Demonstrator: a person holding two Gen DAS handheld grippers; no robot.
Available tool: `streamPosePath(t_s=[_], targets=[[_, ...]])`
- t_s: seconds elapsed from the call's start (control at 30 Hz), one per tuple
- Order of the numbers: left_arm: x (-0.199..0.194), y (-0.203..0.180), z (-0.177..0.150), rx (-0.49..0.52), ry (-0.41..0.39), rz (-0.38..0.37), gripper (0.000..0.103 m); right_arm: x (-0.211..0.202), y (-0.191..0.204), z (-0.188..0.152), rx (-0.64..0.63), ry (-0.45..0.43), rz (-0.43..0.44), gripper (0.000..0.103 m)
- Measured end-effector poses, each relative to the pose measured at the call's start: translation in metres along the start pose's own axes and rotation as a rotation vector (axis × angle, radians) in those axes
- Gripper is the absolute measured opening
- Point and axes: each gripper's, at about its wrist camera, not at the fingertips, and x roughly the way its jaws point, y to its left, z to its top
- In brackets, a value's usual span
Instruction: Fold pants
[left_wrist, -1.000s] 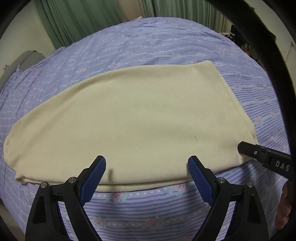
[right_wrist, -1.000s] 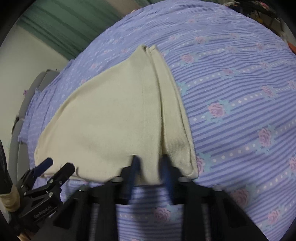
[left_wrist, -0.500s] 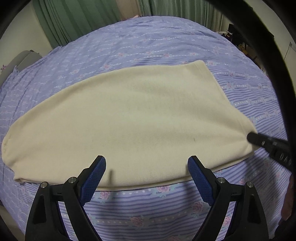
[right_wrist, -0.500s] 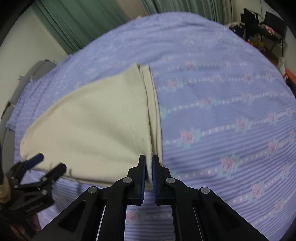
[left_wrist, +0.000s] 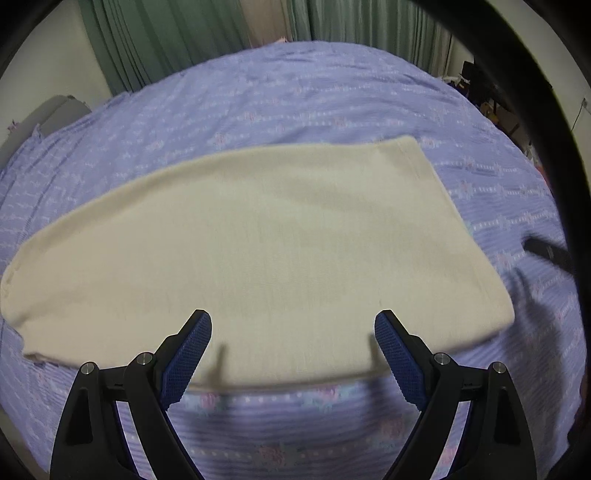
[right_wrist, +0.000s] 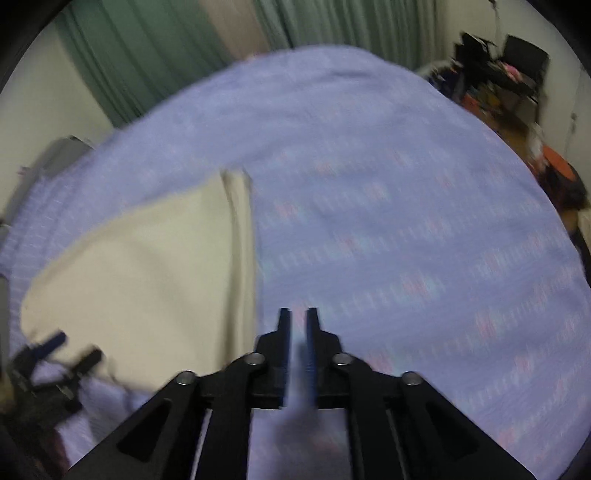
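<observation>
The cream pants (left_wrist: 258, 251) lie folded flat on the bed, a long shape tapering to the left. My left gripper (left_wrist: 293, 321) hangs open and wide over their near edge, nothing between its fingers. In the right wrist view the pants (right_wrist: 147, 266) lie to the left, their doubled hem running up the middle. My right gripper (right_wrist: 298, 314) hovers over bare sheet just right of that hem. Its jaws are opening, a narrow gap between them with no cloth in it. The left gripper (right_wrist: 62, 354) shows blurred at lower left.
A purple striped bedsheet (right_wrist: 406, 221) with pink roses covers the whole bed. Green curtains (left_wrist: 166, 44) hang behind it. A grey padded piece (left_wrist: 55, 114) stands at the far left. Dark chairs and clutter (right_wrist: 509, 74) crowd the floor at the back right.
My right gripper has lifted and swung to the right, off the pants' near corner and over bare sheet. Its jaws closed, then parted slightly. The left gripper has stayed put.
</observation>
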Motion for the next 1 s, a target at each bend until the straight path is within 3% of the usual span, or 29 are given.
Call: streamPosePath(t_s=[0.03, 0.2, 0.33, 0.5, 0.63, 0.67, 0.77, 0.9, 1.0], targets=[[0.002, -0.001, 0.005, -0.002, -0.007, -0.005, 0.091, 0.005, 0.005, 0.012, -0.011, -0.015, 0.037, 0.03], [0.011, -0.003, 0.036, -0.019, -0.053, -0.013, 0.091, 0.045, 0.042, 0.072, -0.124, -0.068, 0.142, 0.03], [0.023, 0.0, 0.062, -0.054, -0.074, -0.005, 0.091, 0.085, 0.058, 0.101, -0.17, -0.03, 0.167, 0.03], [0.03, 0.008, 0.077, -0.086, -0.083, -0.022, 0.091, 0.119, 0.054, 0.1, -0.15, 0.055, 0.154, 0.03], [0.036, 0.01, 0.072, -0.095, -0.074, -0.034, 0.091, 0.137, 0.039, 0.087, -0.067, 0.128, 0.232, 0.031], [0.038, 0.012, 0.07, -0.098, -0.065, -0.034, 0.091, 0.141, 0.04, 0.084, -0.067, 0.132, 0.23, 0.029], [0.044, 0.011, 0.066, -0.103, -0.041, -0.038, 0.091, 0.14, 0.04, 0.083, -0.059, 0.124, 0.22, 0.009], [0.04, 0.011, 0.064, -0.108, -0.045, -0.057, 0.091, 0.109, 0.037, 0.089, -0.069, 0.033, 0.171, 0.006], [0.042, 0.009, 0.065, -0.109, -0.04, -0.062, 0.091, 0.125, 0.025, 0.089, 0.005, 0.097, 0.188, 0.005]])
